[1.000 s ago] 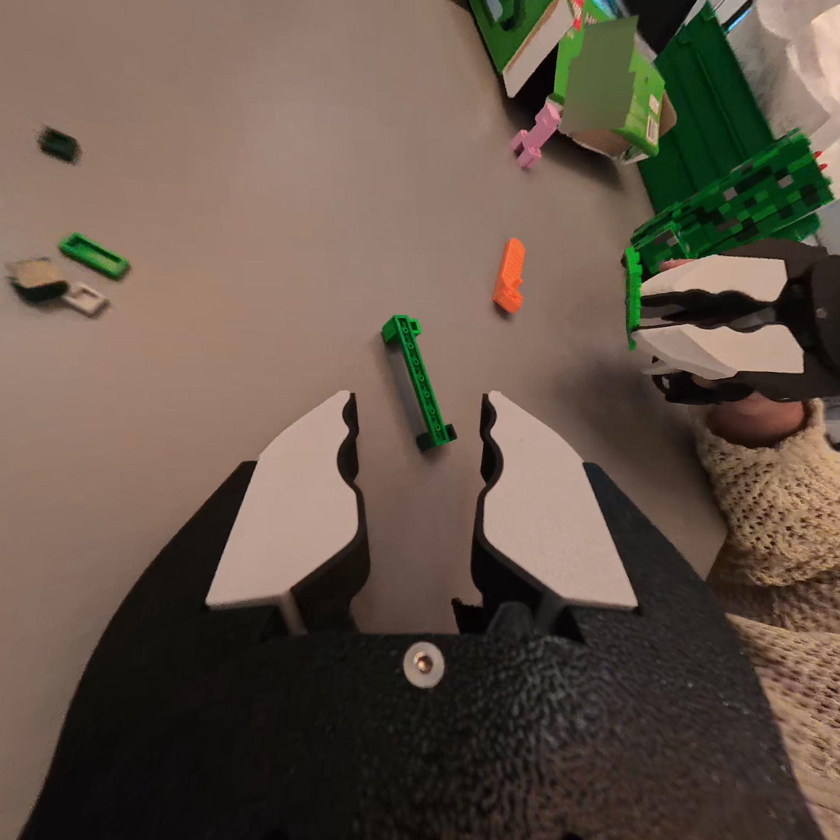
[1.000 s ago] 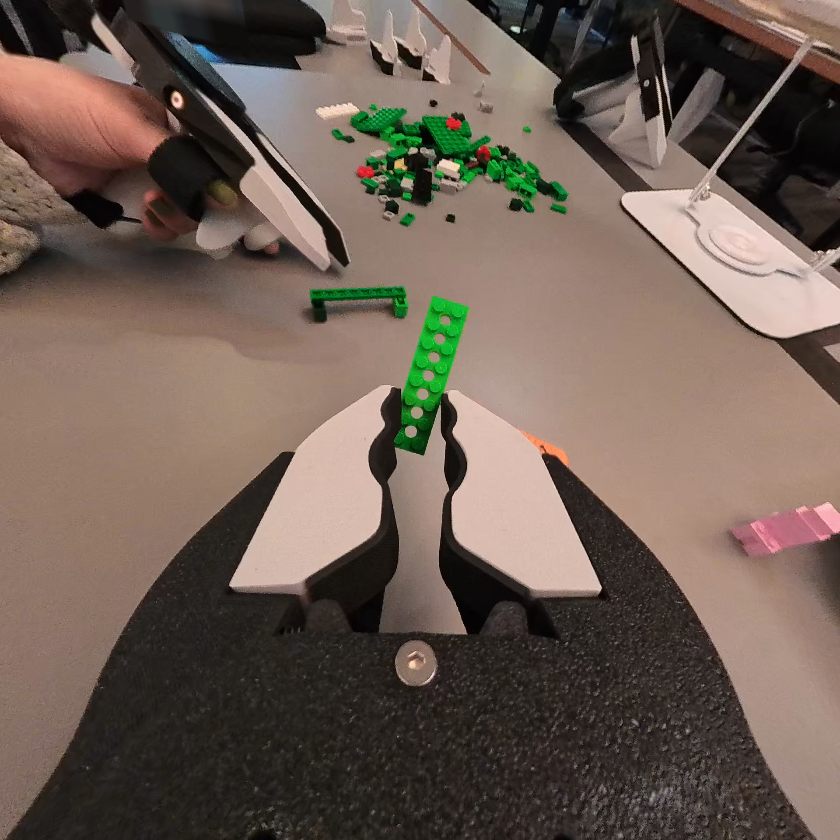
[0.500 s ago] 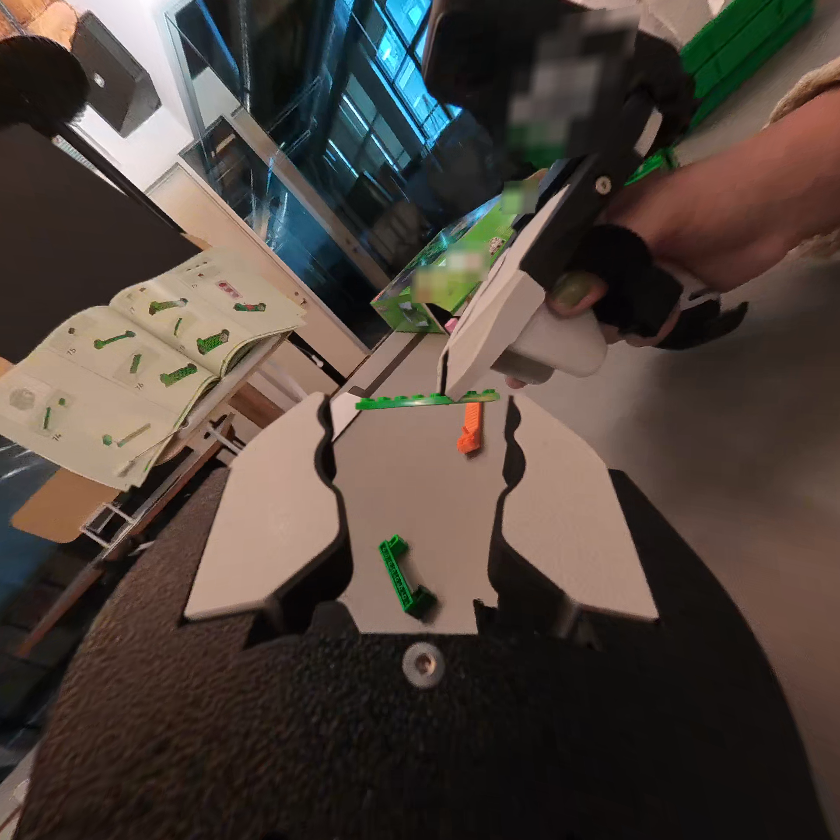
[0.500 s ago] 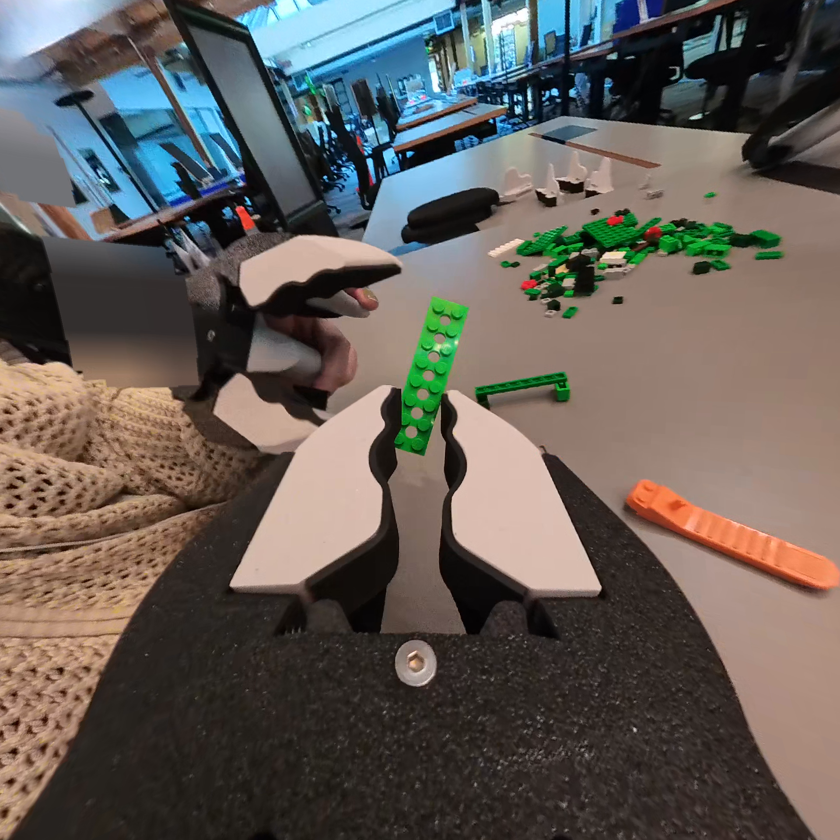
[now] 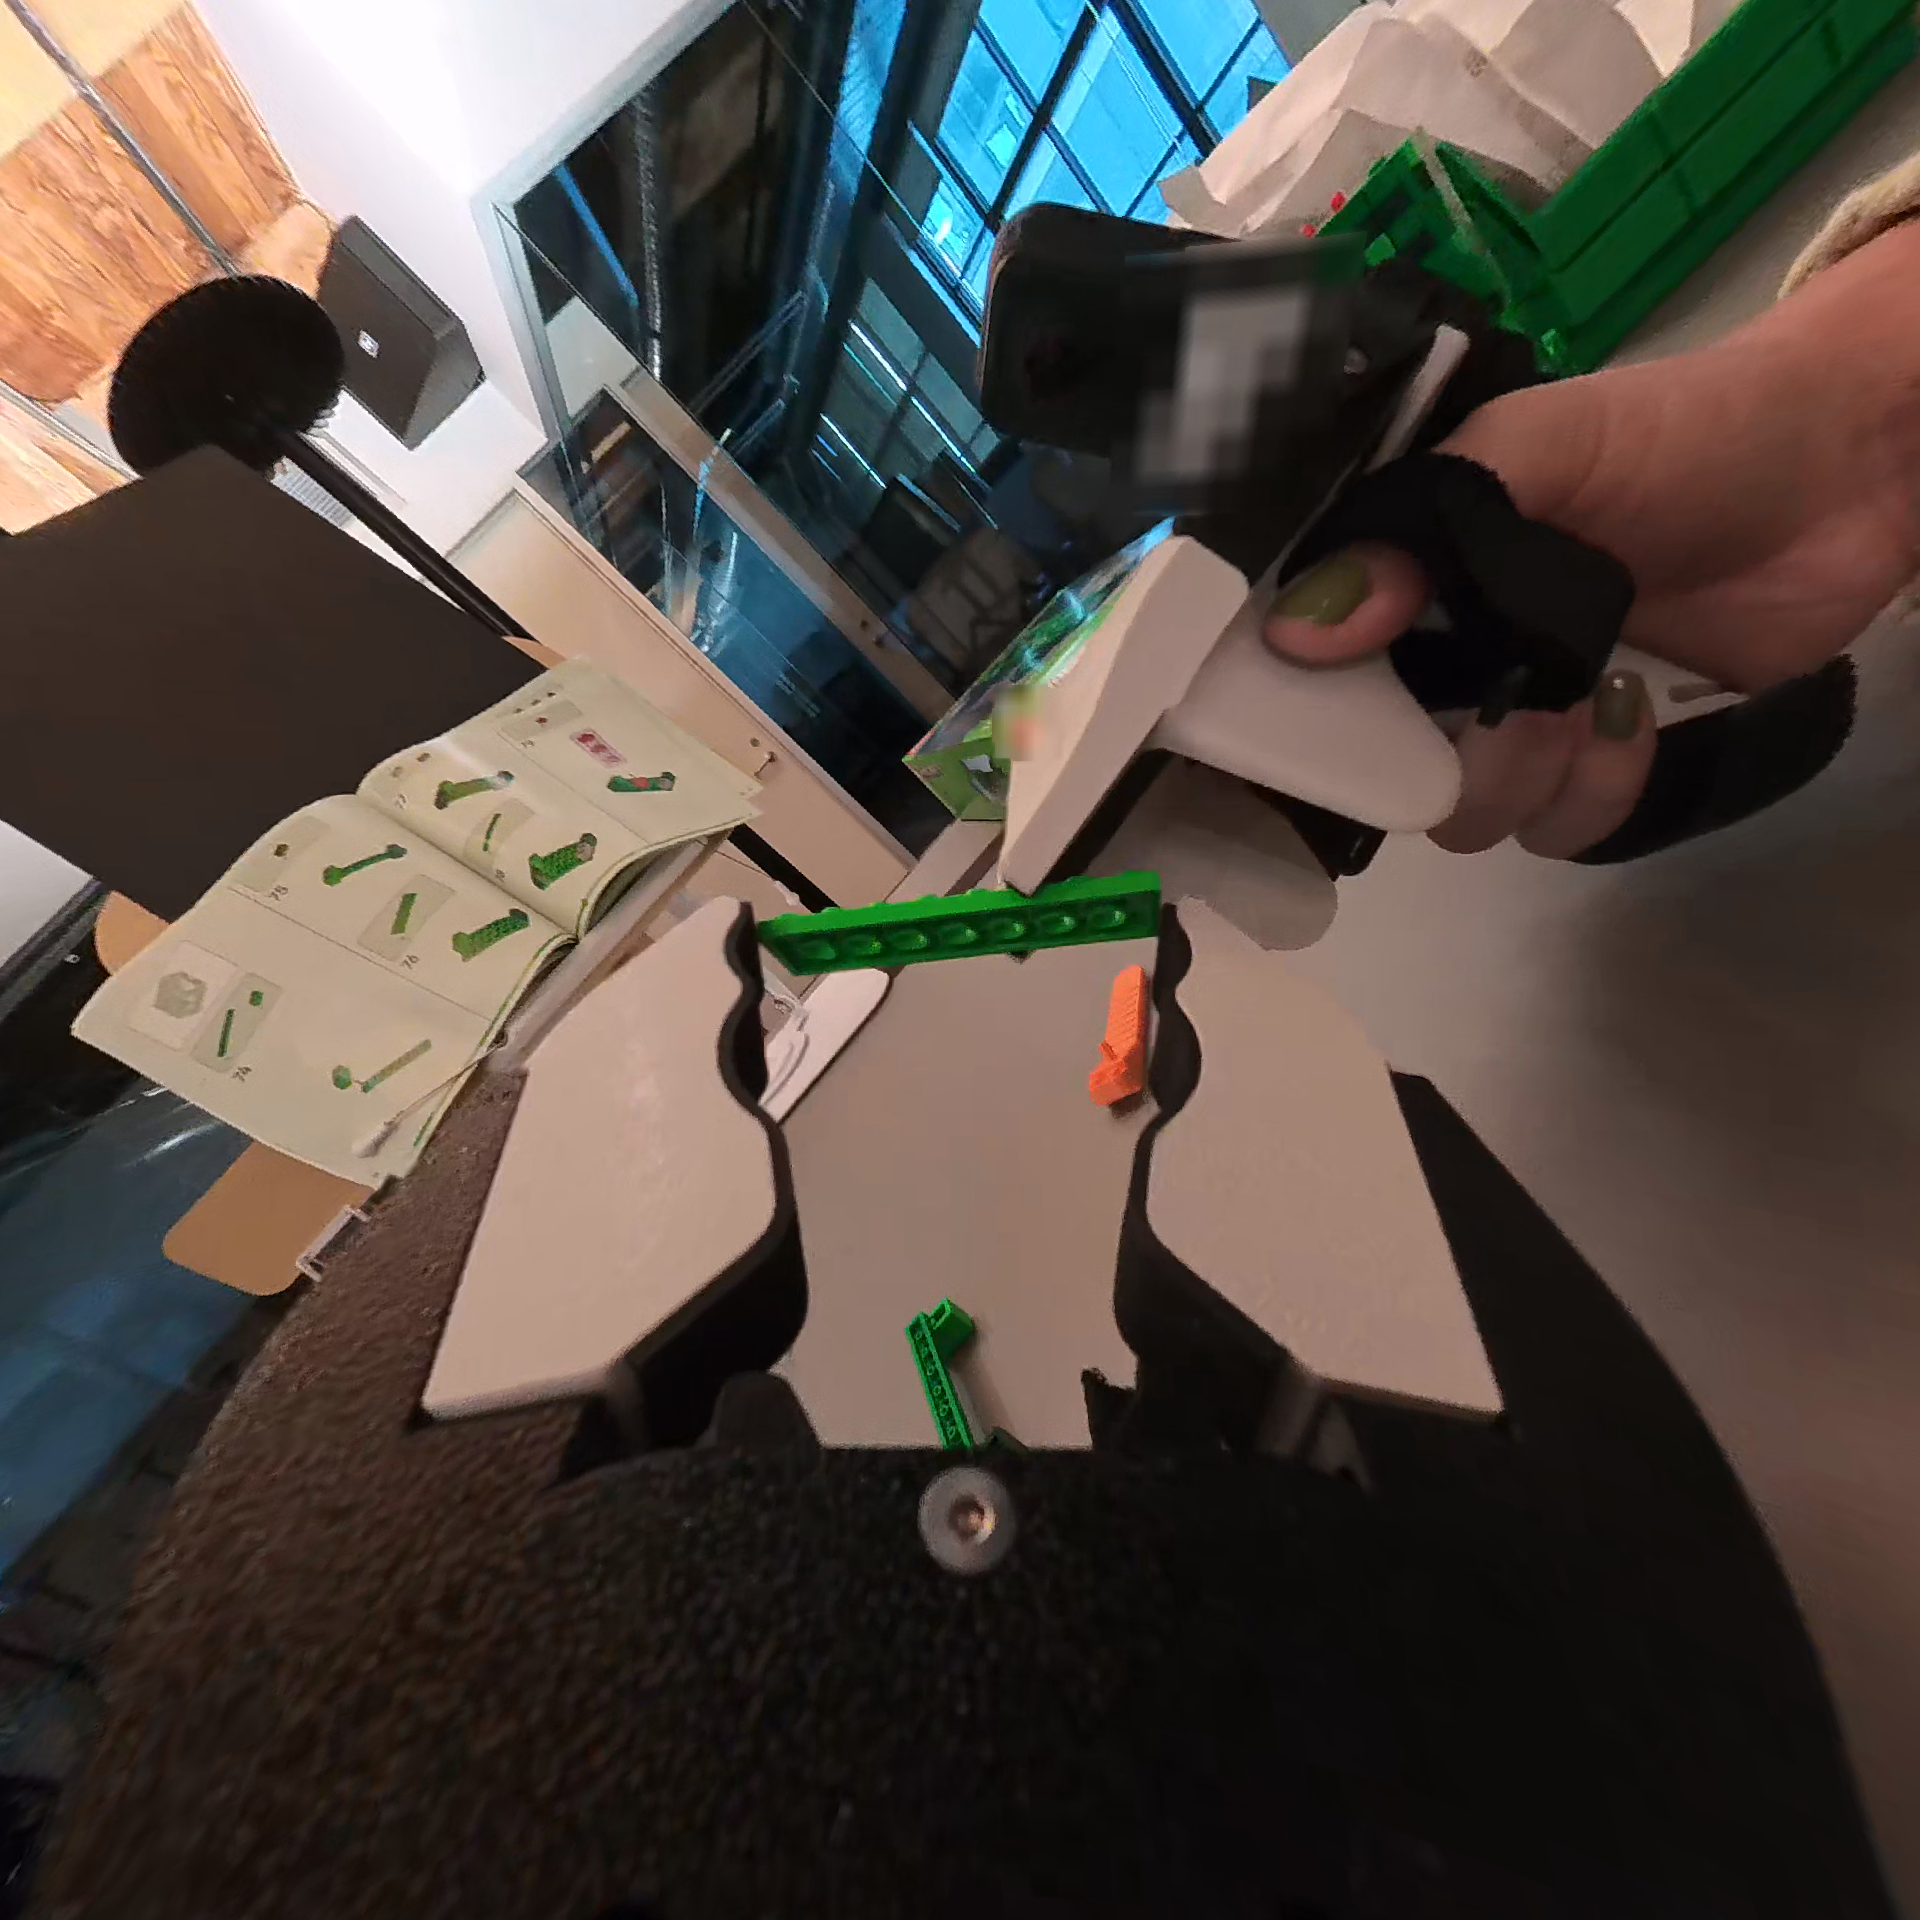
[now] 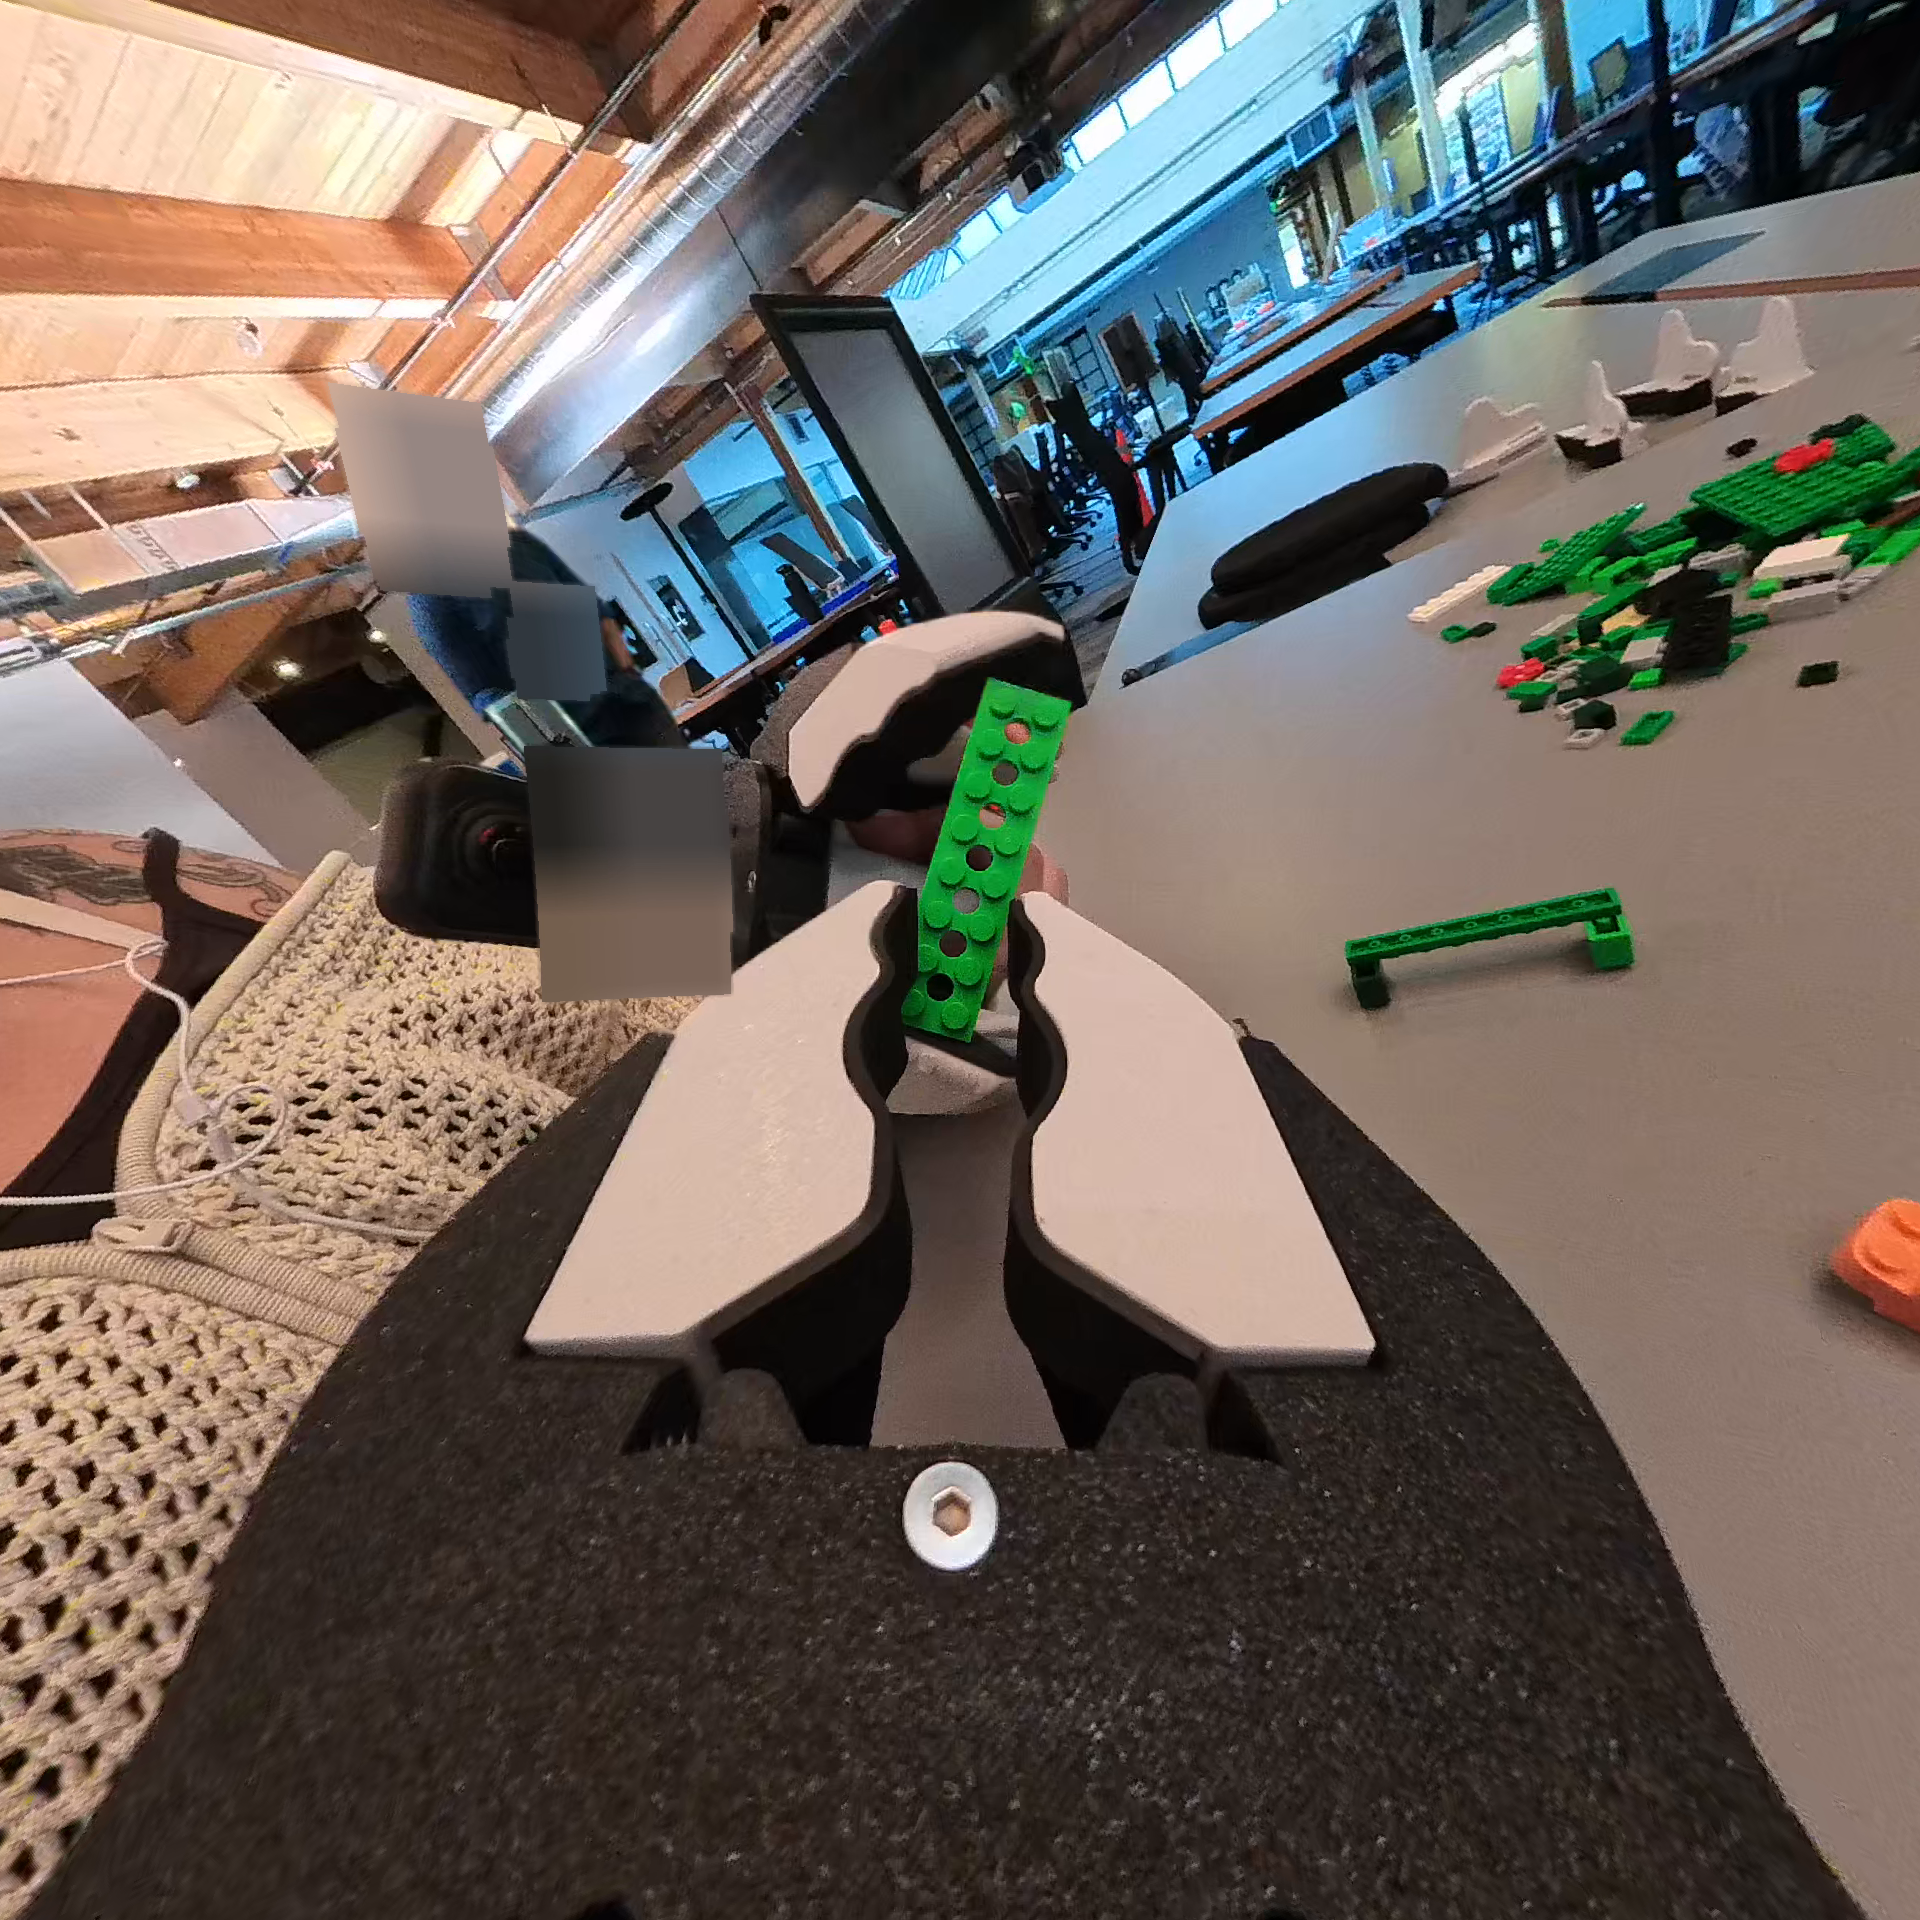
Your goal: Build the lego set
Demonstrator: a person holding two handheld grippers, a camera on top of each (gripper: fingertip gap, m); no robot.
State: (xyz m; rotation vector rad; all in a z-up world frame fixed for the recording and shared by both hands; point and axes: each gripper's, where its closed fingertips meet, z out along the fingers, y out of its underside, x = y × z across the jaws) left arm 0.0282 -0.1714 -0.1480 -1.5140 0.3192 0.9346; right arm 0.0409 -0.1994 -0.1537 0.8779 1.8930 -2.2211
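Observation:
My right gripper [image 6: 956, 914] is shut on the lower end of a long green plate [image 6: 982, 862] and holds it studs toward the camera, raised above the table. In the left wrist view the same plate [image 5: 956, 935] lies crosswise between the tips of my left gripper [image 5: 956, 940], which is open wide around it. The right gripper's white fingers [image 5: 1081, 821] clamp the plate from above there. In the right wrist view the left gripper's fingers [image 6: 904, 686] bracket the plate's far end. A green arch piece [image 6: 1486, 935] stands on the grey table [image 6: 1455, 1195], also in the left wrist view [image 5: 940, 1371].
An orange brick separator [image 5: 1120, 1039] lies on the table, also at the right edge of the right wrist view [image 6: 1881, 1273]. A pile of loose green bricks [image 6: 1662, 592] sits at the far right. An open instruction booklet [image 5: 416, 914], a green box [image 5: 966, 769] and a green build [image 5: 1455, 229] stand behind. My two grippers' fingertips are within a few centimetres of each other.
Both grippers have risen from the table and come together. The plate in the right gripper has moved in between the left gripper's fingertips. The left jaws have opened wider.

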